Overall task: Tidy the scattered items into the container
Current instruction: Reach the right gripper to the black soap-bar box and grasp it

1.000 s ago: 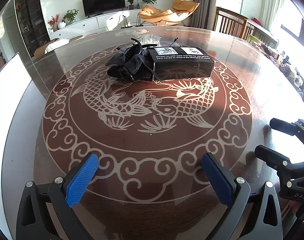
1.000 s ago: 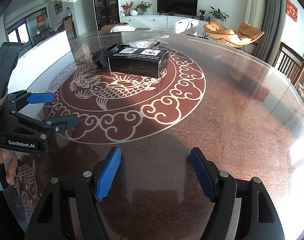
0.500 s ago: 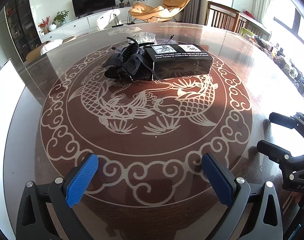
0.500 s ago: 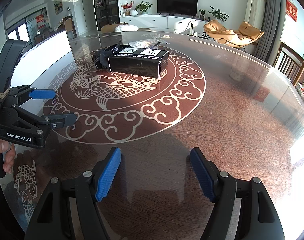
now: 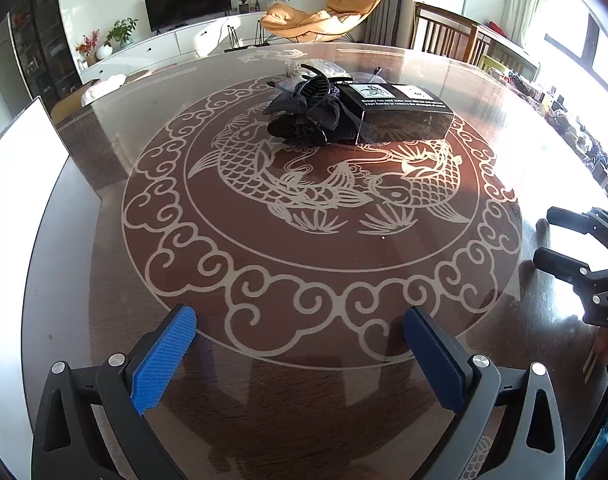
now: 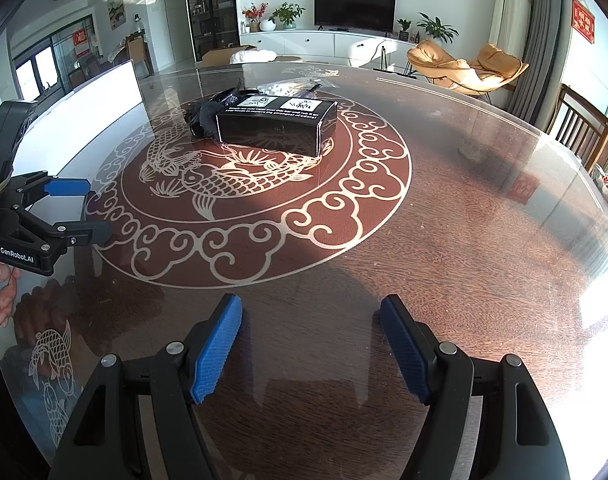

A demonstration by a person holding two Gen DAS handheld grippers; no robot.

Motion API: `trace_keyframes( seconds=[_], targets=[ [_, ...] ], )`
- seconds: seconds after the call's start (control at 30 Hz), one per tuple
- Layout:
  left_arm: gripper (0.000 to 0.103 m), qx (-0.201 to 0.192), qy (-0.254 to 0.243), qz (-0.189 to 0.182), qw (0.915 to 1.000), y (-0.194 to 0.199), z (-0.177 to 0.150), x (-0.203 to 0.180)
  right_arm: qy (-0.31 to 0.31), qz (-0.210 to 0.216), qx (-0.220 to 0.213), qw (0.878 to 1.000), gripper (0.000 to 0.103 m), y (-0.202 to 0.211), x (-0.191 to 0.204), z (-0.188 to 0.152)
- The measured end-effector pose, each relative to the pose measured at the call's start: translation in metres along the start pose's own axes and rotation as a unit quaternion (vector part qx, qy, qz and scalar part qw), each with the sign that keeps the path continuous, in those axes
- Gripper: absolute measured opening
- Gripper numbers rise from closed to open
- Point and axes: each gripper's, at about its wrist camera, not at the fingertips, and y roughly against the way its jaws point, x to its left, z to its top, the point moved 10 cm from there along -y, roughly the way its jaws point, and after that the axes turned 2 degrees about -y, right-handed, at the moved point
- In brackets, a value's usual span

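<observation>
Box [image 5: 400,114], black with white print on its lid, lies near the middle of the round glass-topped bench [image 5: 104,280], on the far part of the carp pattern. Touching its left end sits a heap of black hair clips [image 5: 304,114], with clear plastic bags [image 6: 288,87] just behind. Both grippers hover over the near rim, well apart from the pile. The left gripper [image 5: 300,354] has its blue fingers [image 5: 164,358] spread wide and grasps nothing; the right gripper [image 6: 310,354] is likewise released and empty.
</observation>
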Motion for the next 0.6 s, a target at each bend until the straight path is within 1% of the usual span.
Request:
trace_keyframes(
  seconds=[0.27,0.33,0.4,0.47,0.53,0.6],
  targets=[
    [0.103,-0.001,0.002,0.003,1.0,-0.001,0.001,-0.001,0.003,0.002,0.001,1.0,0.074,-0.002,0.001,0.002],
    [0.103,-0.001,0.003,0.004,1.0,-0.001,0.001,-0.001,0.011,0.004,0.018,1.0,0.073,-0.009,0.002,0.011],
    [0.103,-0.002,0.003,0.004,1.0,-0.001,0.0,-0.001,0.015,-0.006,0.032,0.999,0.073,-0.022,0.002,0.033],
    [0.103,-0.002,0.004,0.004,1.0,-0.001,0.0,-0.002,0.0,-0.005,0.011,1.0,0.073,-0.028,0.001,0.074],
    [0.103,-0.002,0.004,0.004,1.0,-0.001,0.0,-0.002,-0.039,0.005,-0.015,0.999,0.073,-0.034,-0.002,0.121],
    [0.103,-0.003,0.005,0.005,1.0,-0.001,0.0,-0.002,-0.082,0.007,-0.026,0.996,0.073,-0.048,-0.006,0.163]
  ],
)
